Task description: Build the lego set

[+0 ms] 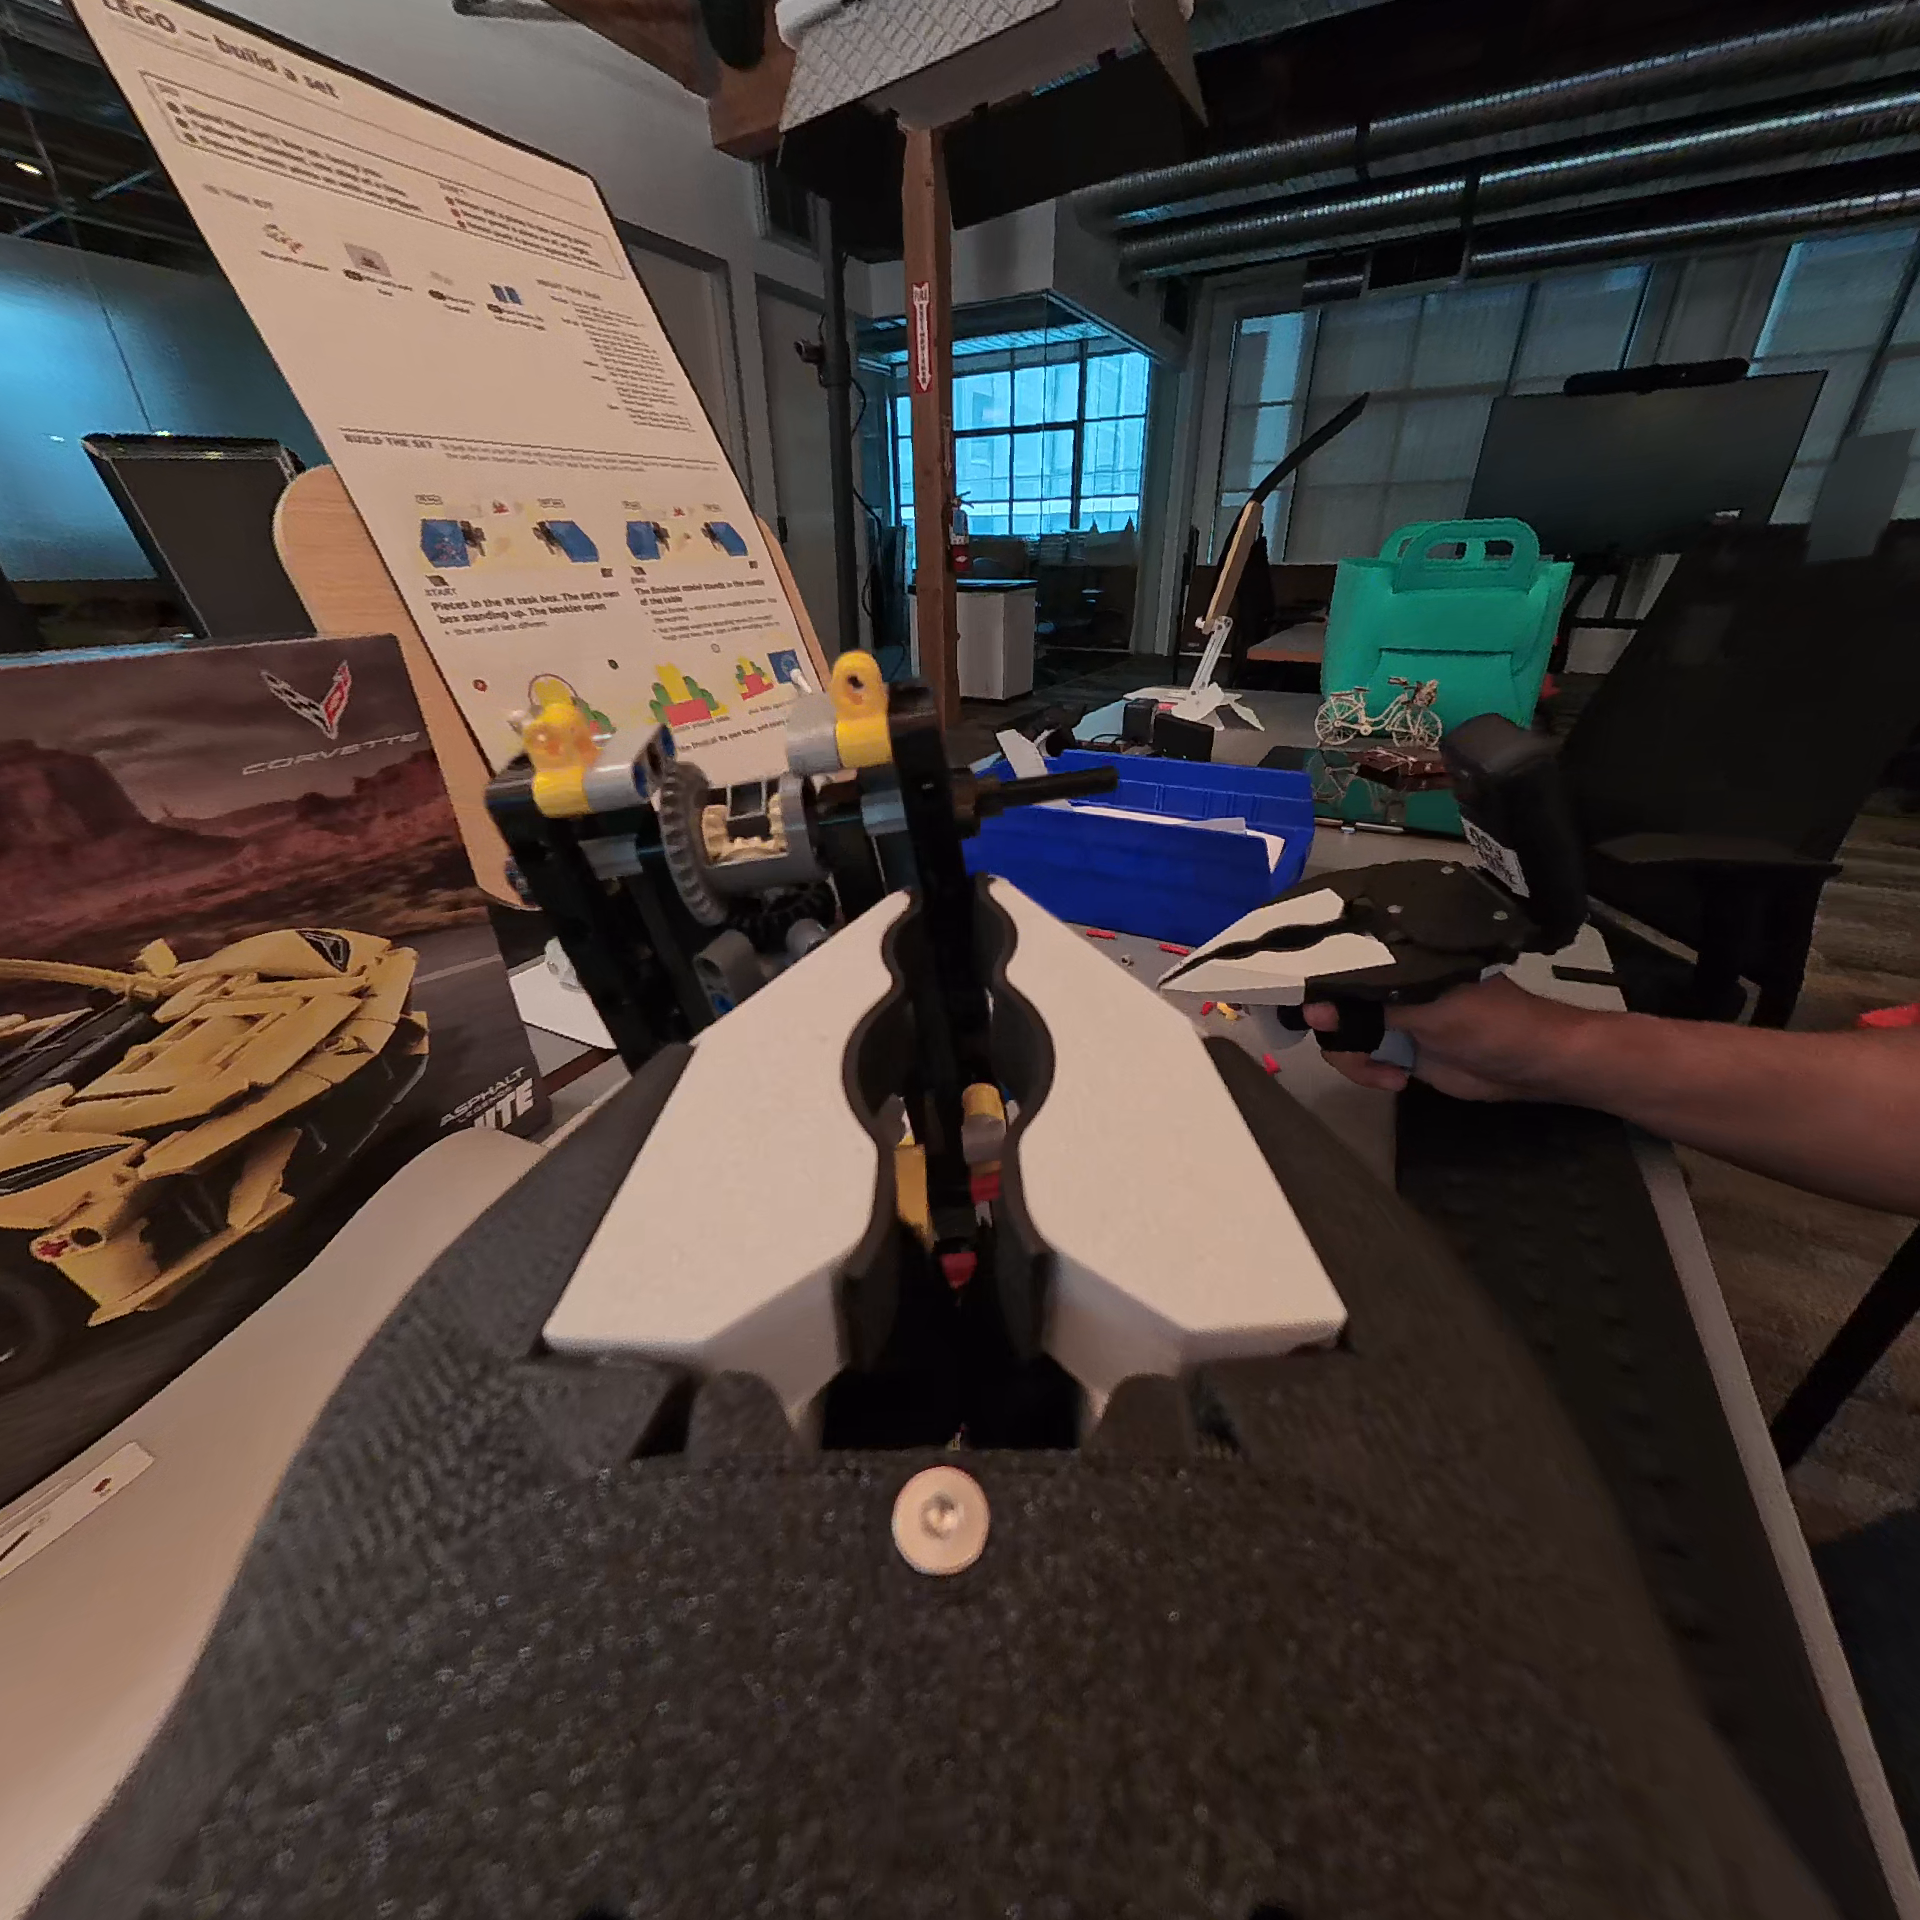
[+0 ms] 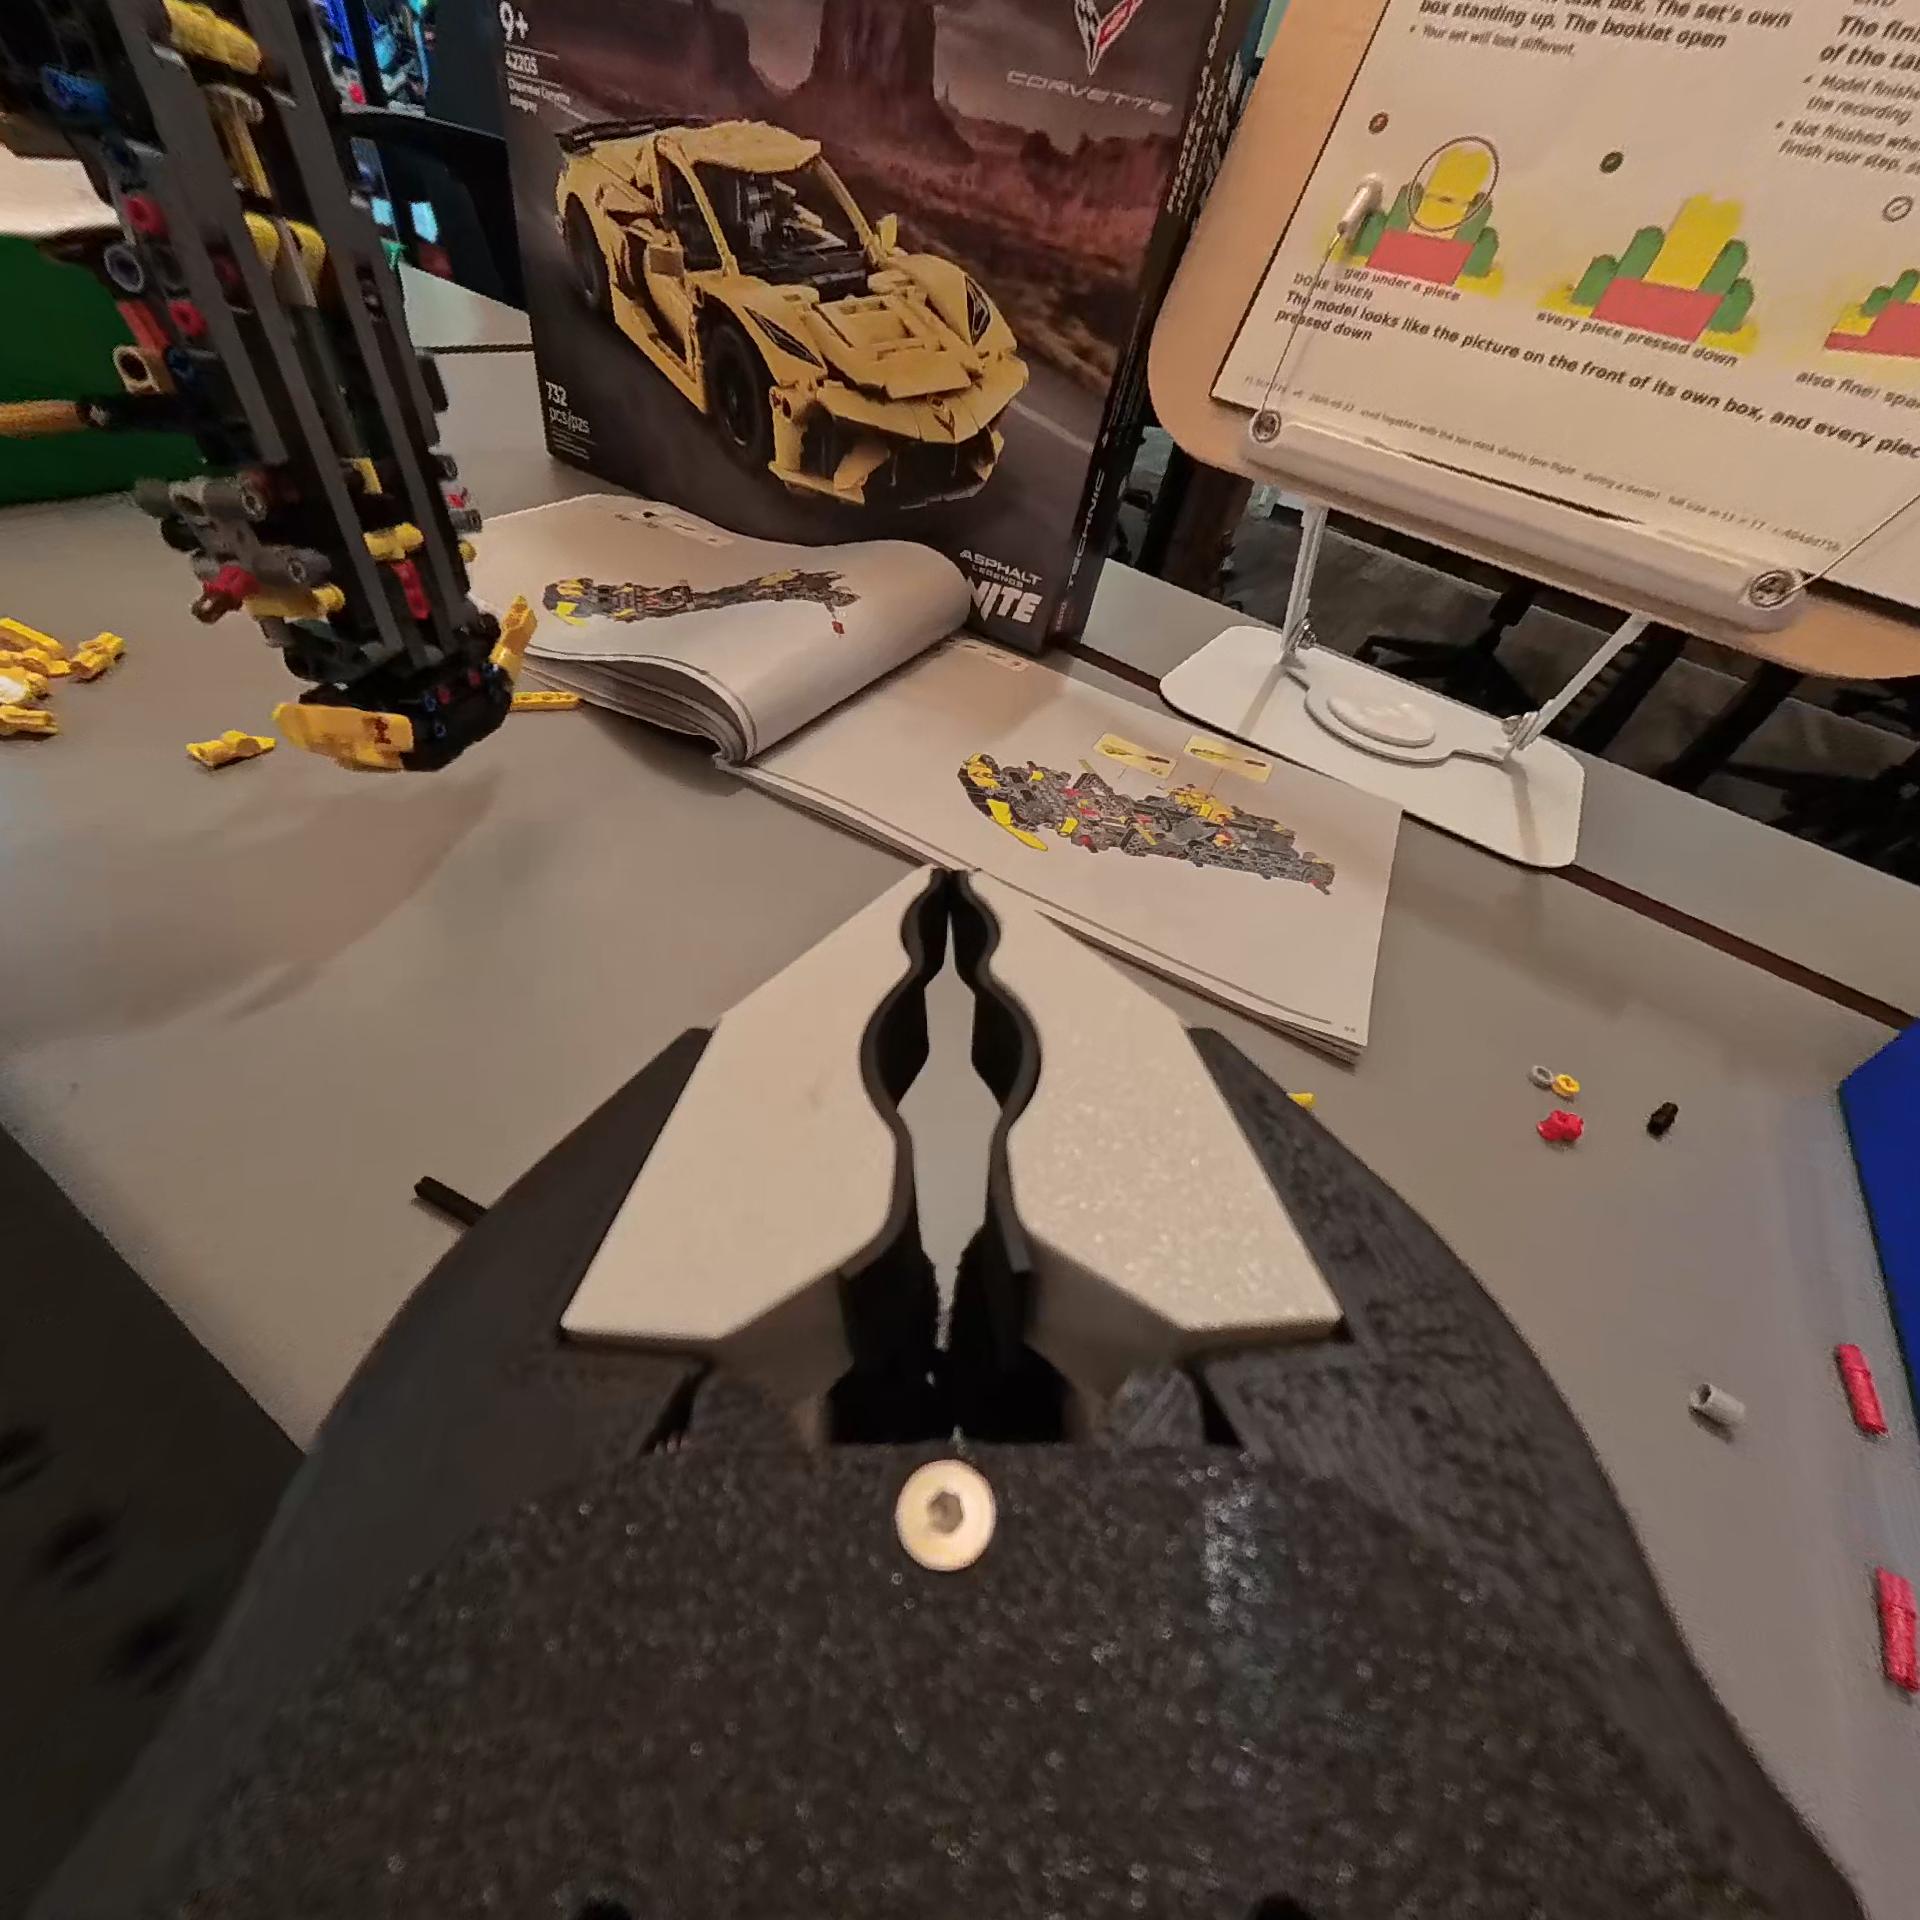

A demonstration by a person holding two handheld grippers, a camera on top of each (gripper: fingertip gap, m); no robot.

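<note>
Left tool (image 1: pixel 951 914) clamps lego chassis (image 1: pixel 727 821); right tool (image 2: pixel 951 883) closed, empty.

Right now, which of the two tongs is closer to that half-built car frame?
Left. The left tongs are shut on the half-built car frame, holding it off the table. The right tongs are closed and empty, apart from it, off to its right near the open booklet.

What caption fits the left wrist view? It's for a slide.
Left gripper clamps the partly built chassis upright while the empty right gripper waits beside the blue bin.
</note>
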